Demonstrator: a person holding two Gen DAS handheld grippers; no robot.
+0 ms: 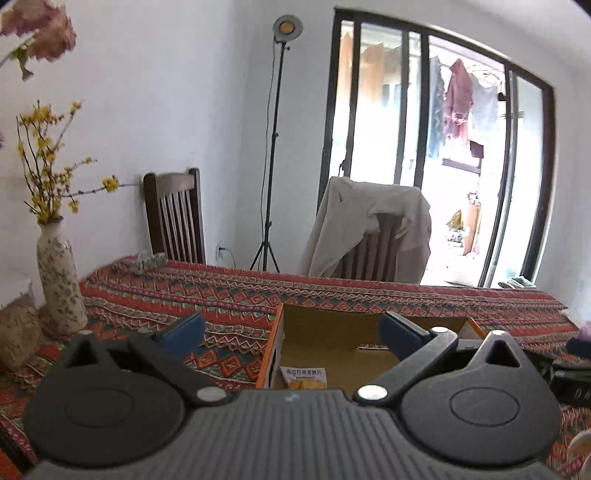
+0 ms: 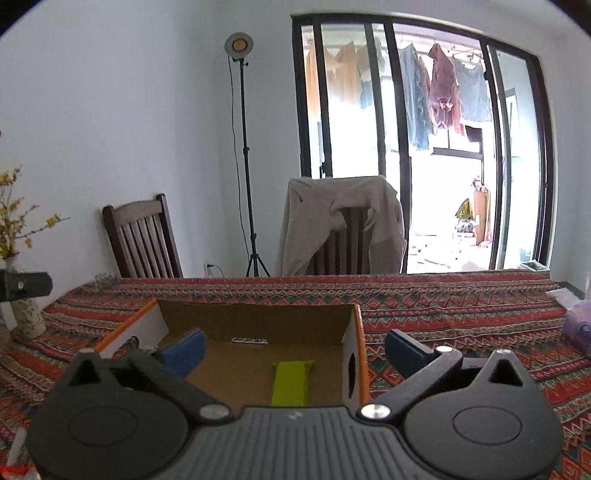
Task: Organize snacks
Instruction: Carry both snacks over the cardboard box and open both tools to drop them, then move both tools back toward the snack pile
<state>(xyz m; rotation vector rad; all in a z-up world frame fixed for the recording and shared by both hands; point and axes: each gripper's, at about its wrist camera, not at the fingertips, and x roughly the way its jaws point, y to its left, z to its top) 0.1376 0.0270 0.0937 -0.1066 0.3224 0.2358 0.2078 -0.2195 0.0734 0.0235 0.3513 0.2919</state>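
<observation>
Hovering over cardboard box (image 2: 258,317) on worktop (image 2: 461,310): left hand-held gripper (image 1: 291,334) and right hand-held gripper (image 2: 295,347) both released, empty. Snack packet (image 1: 303,377) and green pack (image 2: 291,382) already boxed; any leftover snacks out of sight.

A matt brown cardboard box with orange edges (image 2: 258,317) sits on a woven red patterned tablecloth (image 2: 461,306). At twelve o'clock, dark glossy wooden slatted chairs (image 2: 144,240); inside, a glossy yellow-green plastic snack packet (image 2: 290,382).

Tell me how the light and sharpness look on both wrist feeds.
Left wrist: window blown out white, flowers top left blurred, box readable. Right wrist: same glare at the window, box interior evenly lit, straight frames bowed by fisheye.
</observation>
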